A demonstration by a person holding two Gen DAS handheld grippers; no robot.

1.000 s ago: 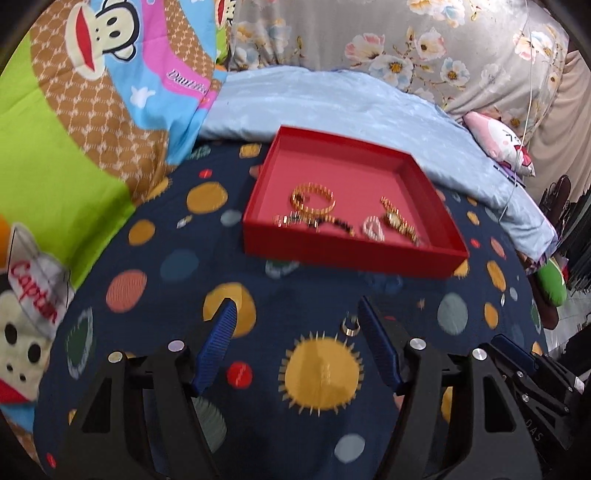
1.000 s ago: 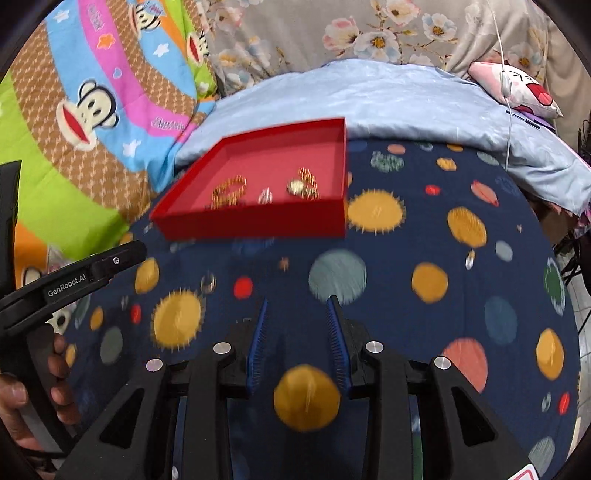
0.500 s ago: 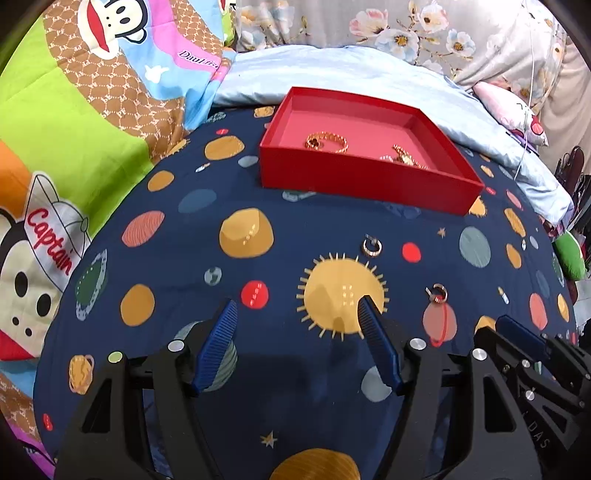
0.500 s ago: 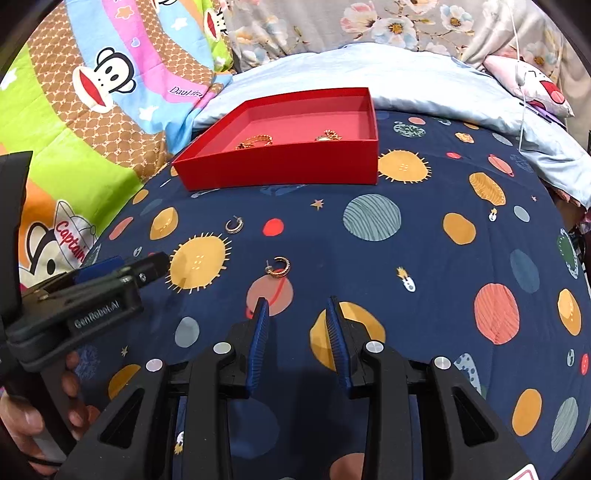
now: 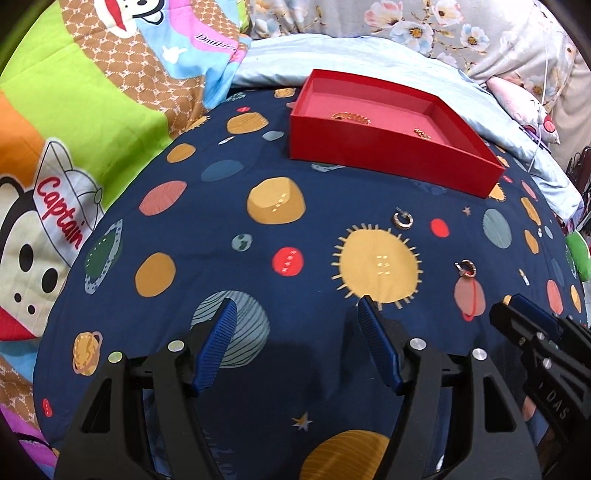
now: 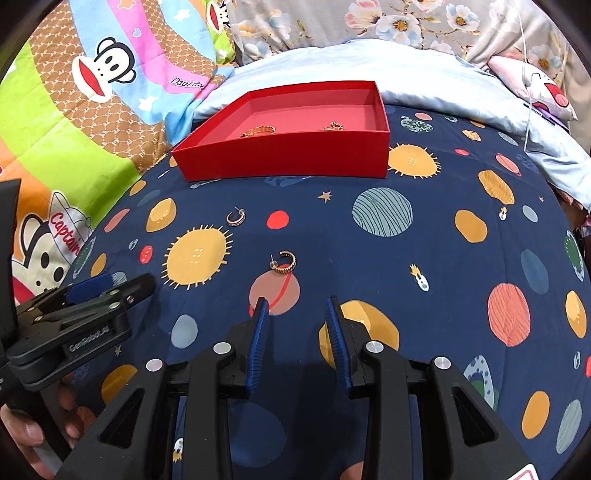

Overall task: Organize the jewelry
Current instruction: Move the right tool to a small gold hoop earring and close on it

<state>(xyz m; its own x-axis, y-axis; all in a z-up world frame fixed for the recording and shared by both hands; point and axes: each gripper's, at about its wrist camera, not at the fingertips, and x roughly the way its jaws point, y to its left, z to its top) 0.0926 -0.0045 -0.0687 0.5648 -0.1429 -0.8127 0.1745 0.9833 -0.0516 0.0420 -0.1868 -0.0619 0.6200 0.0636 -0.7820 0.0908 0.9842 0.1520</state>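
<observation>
A red tray (image 5: 388, 157) (image 6: 280, 162) lies on the navy planet-print cover and holds gold jewelry (image 5: 351, 117) (image 6: 258, 130). Two gold hoop earrings lie loose on the cover in front of it: one farther (image 5: 402, 220) (image 6: 236, 216), one nearer (image 5: 466, 268) (image 6: 285, 262). My left gripper (image 5: 295, 314) is open wide and empty, low over the cover, well short of the earrings. My right gripper (image 6: 295, 314) is open and empty, just behind the nearer earring. Each gripper shows in the other's view, the right (image 5: 517, 314) and the left (image 6: 110, 291).
A cartoon monkey quilt (image 5: 74, 147) is piled to the left. A light blue blanket (image 6: 424, 74) and floral pillows (image 5: 443, 26) lie behind the tray. A pink plush (image 6: 546, 88) and a white cable are at the far right.
Both grippers have pulled back from the tray and dropped lower, so the tray looks farther off. The two loose earrings have come into view ahead. Both grippers stay open.
</observation>
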